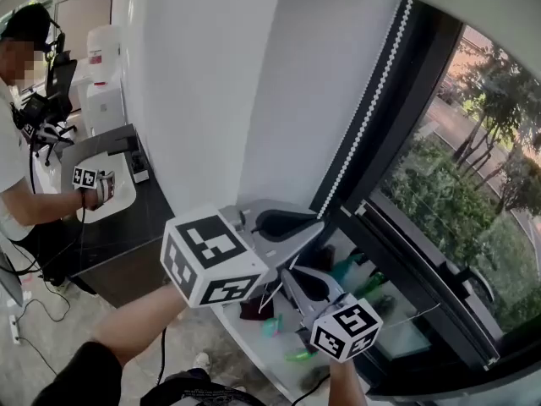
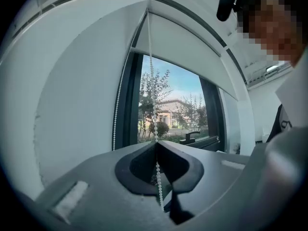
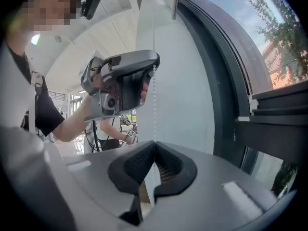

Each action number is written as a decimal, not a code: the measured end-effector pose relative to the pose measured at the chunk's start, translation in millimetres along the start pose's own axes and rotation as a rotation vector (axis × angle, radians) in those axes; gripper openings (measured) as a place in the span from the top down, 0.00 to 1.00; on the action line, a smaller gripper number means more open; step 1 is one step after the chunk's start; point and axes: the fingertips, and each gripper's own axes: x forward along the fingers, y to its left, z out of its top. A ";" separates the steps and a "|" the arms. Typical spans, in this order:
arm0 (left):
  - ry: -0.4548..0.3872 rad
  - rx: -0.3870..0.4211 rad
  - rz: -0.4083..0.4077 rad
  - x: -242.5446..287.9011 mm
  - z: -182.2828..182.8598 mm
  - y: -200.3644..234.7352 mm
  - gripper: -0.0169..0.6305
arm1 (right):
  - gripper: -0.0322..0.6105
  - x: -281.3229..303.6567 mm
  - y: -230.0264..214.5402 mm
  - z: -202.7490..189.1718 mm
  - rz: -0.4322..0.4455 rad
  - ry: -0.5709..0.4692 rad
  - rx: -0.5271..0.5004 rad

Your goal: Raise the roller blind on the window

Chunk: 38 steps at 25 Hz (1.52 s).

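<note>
My left tongs (image 1: 317, 224) are clamped on the bead chain (image 1: 363, 108) beside the white wall (image 1: 211, 83), and my right tongs (image 1: 287, 271) pinch the same chain just below. The roller blind (image 2: 192, 52) covers only the top of the window (image 1: 456, 184). A white ledge (image 1: 254, 337) runs under the glass.

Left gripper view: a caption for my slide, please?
Left gripper shut on the bead chain, roller blind partly raised.

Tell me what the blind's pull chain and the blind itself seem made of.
Bead chain: small round white beads, smooth-looking, probably plastic. Roller blind: flat, matte, pale sheet, likely coated fabric; no weave visible.
</note>
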 end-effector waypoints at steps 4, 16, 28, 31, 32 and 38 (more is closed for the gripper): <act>0.007 0.008 0.045 -4.3 -2.9 5.1 0.95 | 0.89 -18.1 4.4 18.7 0.124 -0.086 0.136; 0.189 -0.032 0.064 -6.6 -93.4 5.2 0.95 | 0.73 -37.5 -2.7 173.5 0.093 -0.359 0.038; 0.314 -0.085 0.053 -13.7 -155.7 5.2 0.95 | 0.92 -16.2 8.2 221.9 0.054 -0.370 -0.092; 0.317 -0.050 0.029 -17.4 -155.2 3.8 0.95 | 0.93 -14.7 7.2 219.2 0.056 -0.381 -0.091; 0.317 -0.039 0.021 -19.0 -153.2 2.1 0.95 | 0.93 -15.1 5.1 218.6 0.043 -0.386 -0.100; 0.101 -0.088 0.077 -34.9 -90.9 6.1 0.91 | 0.94 -17.0 0.5 196.8 -0.002 -0.357 -0.138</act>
